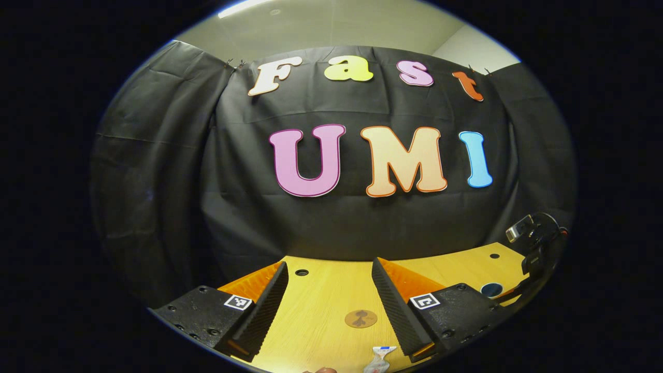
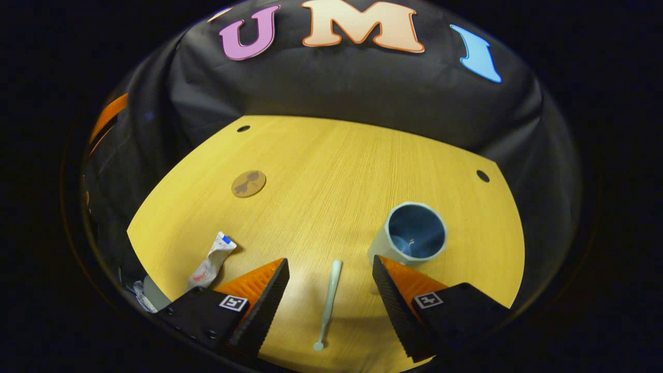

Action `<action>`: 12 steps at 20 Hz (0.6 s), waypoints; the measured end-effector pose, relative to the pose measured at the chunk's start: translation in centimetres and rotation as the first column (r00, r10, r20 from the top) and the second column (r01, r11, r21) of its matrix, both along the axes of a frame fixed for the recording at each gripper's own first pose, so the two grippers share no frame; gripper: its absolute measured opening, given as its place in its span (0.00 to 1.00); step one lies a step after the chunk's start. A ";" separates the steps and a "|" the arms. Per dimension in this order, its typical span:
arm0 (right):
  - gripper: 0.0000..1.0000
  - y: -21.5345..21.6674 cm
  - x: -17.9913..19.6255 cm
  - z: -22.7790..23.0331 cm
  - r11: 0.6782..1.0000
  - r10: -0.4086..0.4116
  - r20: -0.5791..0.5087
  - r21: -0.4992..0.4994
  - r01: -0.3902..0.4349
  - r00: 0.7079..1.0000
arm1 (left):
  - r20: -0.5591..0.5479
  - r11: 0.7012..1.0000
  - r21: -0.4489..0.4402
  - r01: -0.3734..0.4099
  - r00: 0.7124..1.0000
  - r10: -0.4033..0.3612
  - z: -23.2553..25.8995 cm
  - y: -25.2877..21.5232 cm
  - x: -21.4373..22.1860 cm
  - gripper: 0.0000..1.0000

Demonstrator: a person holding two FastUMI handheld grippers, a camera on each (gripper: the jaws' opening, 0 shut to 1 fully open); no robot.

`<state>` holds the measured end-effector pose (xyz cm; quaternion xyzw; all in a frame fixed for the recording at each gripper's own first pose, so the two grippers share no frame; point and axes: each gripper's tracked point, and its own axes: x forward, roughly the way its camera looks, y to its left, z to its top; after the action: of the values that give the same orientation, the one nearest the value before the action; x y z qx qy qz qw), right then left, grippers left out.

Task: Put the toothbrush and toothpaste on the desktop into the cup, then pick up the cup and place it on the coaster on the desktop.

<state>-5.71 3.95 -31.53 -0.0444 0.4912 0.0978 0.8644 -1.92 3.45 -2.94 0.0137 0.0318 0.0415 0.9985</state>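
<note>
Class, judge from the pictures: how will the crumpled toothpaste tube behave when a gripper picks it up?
The toothpaste tube looks creased and flattened, so it is probably floppy and light. It will likely bend between the fingers rather than stay straight. Lying flat on the desktop, it seems unlikely to roll.

We saw each gripper, left (image 1: 329, 290) and right (image 2: 329, 290), with ribbed wedge fingers on dark screwed blocks, each bearing a square black-and-white marker tag.
</note>
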 end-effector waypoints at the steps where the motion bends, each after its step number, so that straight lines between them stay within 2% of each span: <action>1: 0.98 0.0 -0.2 -0.7 1.000 0.008 -0.023 -0.005 -0.008 1.000 | -0.007 1.000 -0.002 -0.003 1.000 0.003 -0.2 0.2 0.1 0.94; 6: 0.99 0.6 -1.2 -3.3 1.000 0.019 -0.112 -0.015 -0.020 0.994 | -0.017 1.000 -0.002 -0.025 1.000 0.025 -0.7 1.1 -0.1 0.94; 12: 0.96 0.0 -2.4 -6.0 1.000 -0.027 -0.226 -0.021 0.022 0.974 | -0.035 0.999 -0.006 -0.041 0.999 0.041 -1.2 1.7 0.0 0.94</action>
<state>-8.08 3.97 -37.49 -0.0347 0.5877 0.0871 0.8036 -1.91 5.12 -4.17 0.0103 0.0498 0.0617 0.9968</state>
